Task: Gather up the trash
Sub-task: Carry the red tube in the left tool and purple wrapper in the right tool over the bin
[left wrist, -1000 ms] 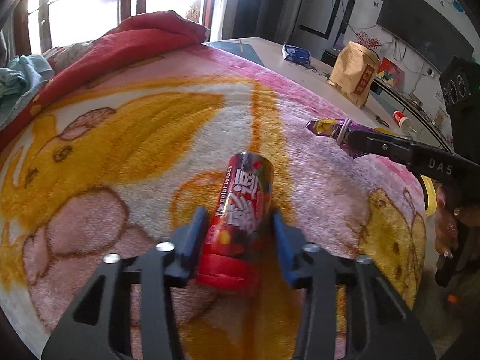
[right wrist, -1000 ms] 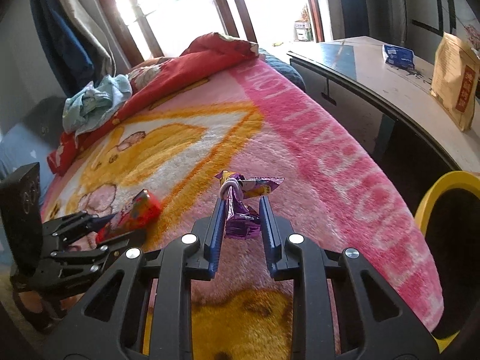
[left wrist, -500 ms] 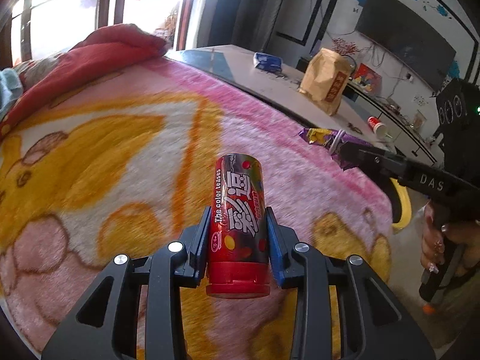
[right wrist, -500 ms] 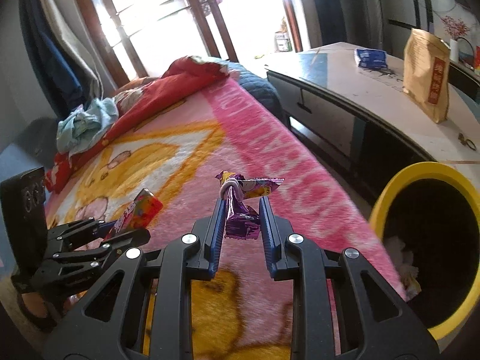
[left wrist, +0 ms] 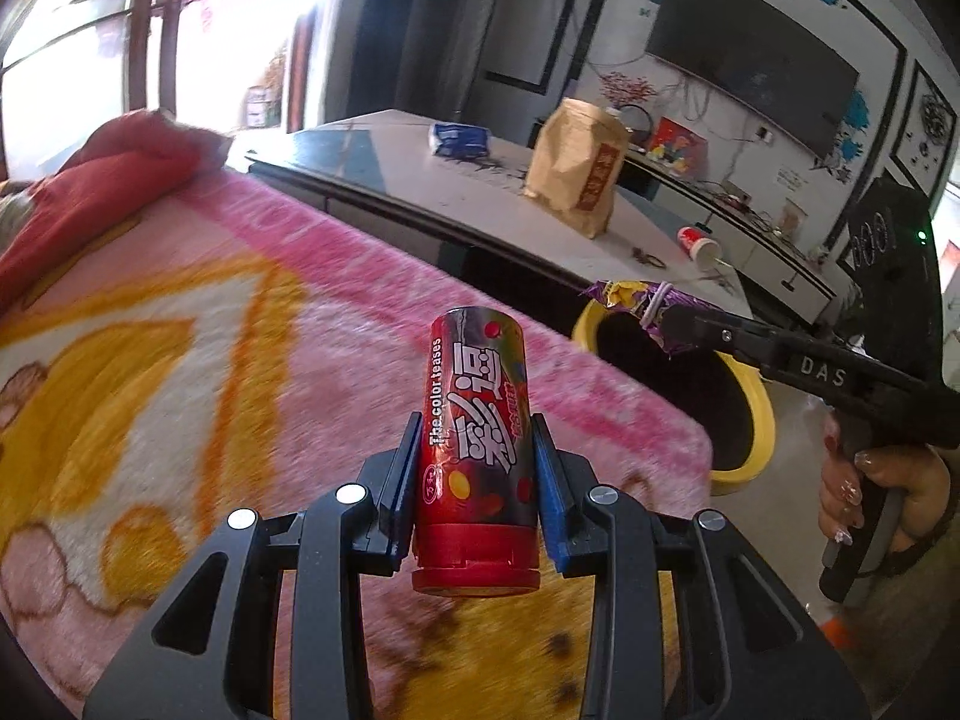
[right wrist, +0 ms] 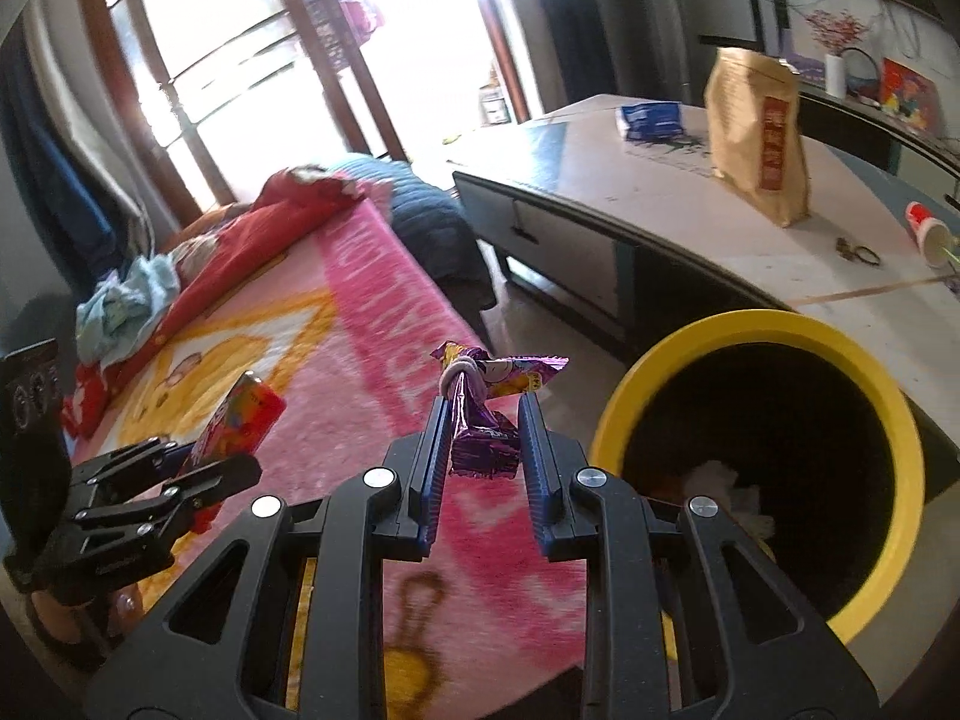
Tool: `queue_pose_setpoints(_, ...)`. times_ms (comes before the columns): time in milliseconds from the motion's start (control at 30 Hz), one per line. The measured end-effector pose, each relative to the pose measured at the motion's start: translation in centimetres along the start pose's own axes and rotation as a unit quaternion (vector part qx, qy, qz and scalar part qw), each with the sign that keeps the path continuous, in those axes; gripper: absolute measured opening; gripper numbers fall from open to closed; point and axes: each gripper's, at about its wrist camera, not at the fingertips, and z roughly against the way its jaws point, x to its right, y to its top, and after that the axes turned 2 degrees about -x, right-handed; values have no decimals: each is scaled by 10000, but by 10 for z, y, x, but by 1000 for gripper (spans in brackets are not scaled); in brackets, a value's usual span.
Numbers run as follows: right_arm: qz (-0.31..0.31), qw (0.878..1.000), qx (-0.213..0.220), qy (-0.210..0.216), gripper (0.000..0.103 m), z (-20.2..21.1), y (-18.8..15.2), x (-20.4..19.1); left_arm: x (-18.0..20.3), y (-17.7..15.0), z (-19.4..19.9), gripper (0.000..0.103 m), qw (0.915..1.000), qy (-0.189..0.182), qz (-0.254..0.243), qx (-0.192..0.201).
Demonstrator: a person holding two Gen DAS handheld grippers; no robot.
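Both of our grippers have swung away from the middle of the pink blanket [left wrist: 180, 324] toward its corner, and the yellow bin [right wrist: 900, 450], only a sliver a second ago, now fills the space just right of our right jaws. Beyond both sets of jaws stands the low table [right wrist: 600, 180], bearing a brown paper bag [right wrist: 756, 138] and a blue packet [right wrist: 651, 120]. Our left gripper [left wrist: 474, 468] is closed narrowly on the red candy tube [left wrist: 477, 444], pads pressed to its sides, cap end toward the camera, above the blanket. Our right gripper [right wrist: 483, 450] stands almost closed, pinching the purple wrapper [right wrist: 480, 438], whose twisted top, tied with a white band, sticks out past the fingertips, just left of the bin's rim.
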Motion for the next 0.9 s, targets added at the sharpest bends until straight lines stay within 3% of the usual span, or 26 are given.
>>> queue_pose_setpoints(900,-899,9906,455,-924,17,52,-3,101,97,22,-35,32,9923,-680,-1031,-118)
